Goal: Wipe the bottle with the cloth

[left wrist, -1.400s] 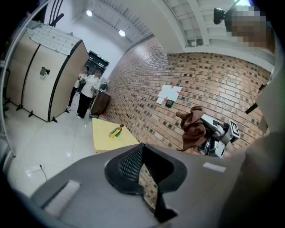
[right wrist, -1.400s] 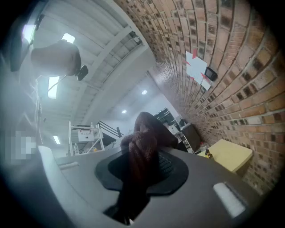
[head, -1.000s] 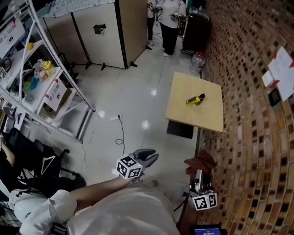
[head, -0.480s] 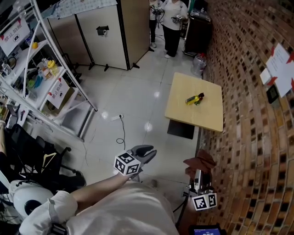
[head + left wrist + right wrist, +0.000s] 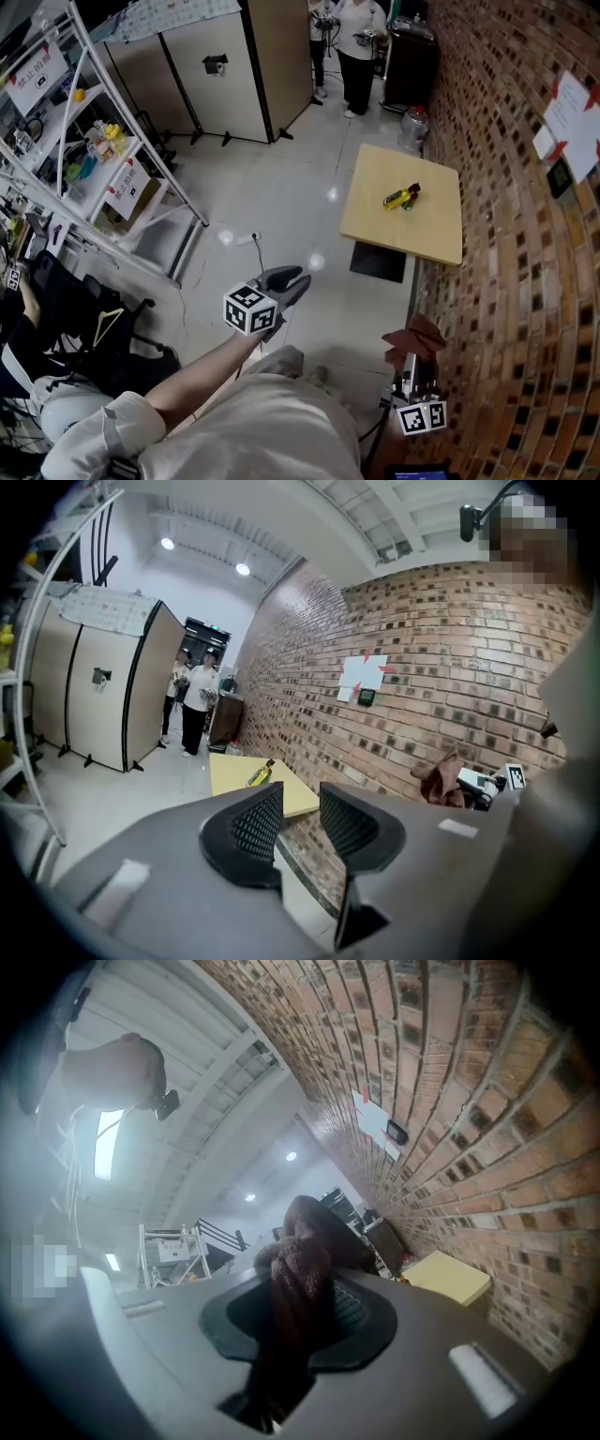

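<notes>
Head view: left gripper (image 5: 300, 278) opening, empty.

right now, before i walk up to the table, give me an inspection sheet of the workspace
surface: wooden table, bare apart from the bottle
job's things: bottle lying on the table; cloth away from it
clutter: nothing seen on the table
grippers: right gripper shut on the cloth; left gripper empty, jaws have just been opening
cables: plug and cable loose on the floor
surroundings: brick wall, shelving rack, people standing beyond

Nubby woven cloth (image 5: 298, 1265), rough brick wall (image 5: 506, 281), glossy floor (image 5: 281, 178), smooth wooden table (image 5: 375, 211).
</notes>
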Demonstrator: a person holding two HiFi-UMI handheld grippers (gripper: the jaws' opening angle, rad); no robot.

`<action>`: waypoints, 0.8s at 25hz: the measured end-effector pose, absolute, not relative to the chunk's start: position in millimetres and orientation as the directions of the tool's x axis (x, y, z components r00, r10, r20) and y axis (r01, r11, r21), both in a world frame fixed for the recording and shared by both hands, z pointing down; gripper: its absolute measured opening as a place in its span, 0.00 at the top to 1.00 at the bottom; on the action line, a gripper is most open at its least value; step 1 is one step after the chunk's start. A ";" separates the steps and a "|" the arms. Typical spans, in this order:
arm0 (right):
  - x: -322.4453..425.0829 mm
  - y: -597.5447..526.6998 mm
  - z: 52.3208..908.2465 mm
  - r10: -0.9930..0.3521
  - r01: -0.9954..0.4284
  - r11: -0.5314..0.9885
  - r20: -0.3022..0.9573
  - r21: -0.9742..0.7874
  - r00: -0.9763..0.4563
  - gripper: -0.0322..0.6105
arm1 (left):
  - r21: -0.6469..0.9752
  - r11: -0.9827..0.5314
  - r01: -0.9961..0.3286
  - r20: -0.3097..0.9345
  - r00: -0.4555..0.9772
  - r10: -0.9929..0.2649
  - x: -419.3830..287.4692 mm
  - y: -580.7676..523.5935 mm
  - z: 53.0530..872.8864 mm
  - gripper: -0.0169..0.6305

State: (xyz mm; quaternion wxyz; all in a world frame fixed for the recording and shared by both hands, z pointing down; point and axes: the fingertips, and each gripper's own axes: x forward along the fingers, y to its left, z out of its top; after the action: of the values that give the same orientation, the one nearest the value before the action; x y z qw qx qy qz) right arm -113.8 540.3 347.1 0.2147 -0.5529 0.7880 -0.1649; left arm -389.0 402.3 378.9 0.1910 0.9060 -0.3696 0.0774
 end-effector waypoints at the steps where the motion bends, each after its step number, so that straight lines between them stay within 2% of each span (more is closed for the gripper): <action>1: -110.8 540.6 349.7 -0.944 -0.802 0.330 -0.152 -0.498 -0.294 0.83 | 0.278 -0.655 -0.703 0.284 0.712 -0.642 -388.4 401.1 376.3 0.78; 8: -98.6 532.5 360.7 -0.955 -0.807 0.295 -0.143 -0.511 -0.259 0.83 | 0.244 -0.682 -0.690 0.326 0.720 -0.612 -376.6 383.0 377.9 0.78; 14: -90.3 510.2 358.4 -0.970 -0.828 0.242 -0.128 -0.506 -0.205 0.83 | 0.236 -0.751 -0.616 0.327 0.778 -0.536 -335.8 347.6 383.3 0.78; 20: -97.3 469.6 353.5 -0.987 -0.857 0.157 -0.091 -0.491 -0.129 0.83 | 0.217 -0.811 -0.544 0.346 0.819 -0.457 -319.5 298.0 404.6 0.73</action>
State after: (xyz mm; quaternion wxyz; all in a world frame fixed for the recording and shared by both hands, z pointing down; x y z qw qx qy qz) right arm -97.3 469.6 353.5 0.2013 -0.6285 0.7336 -0.1622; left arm -319.5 298.0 404.6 0.1549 0.9411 -0.2660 0.1400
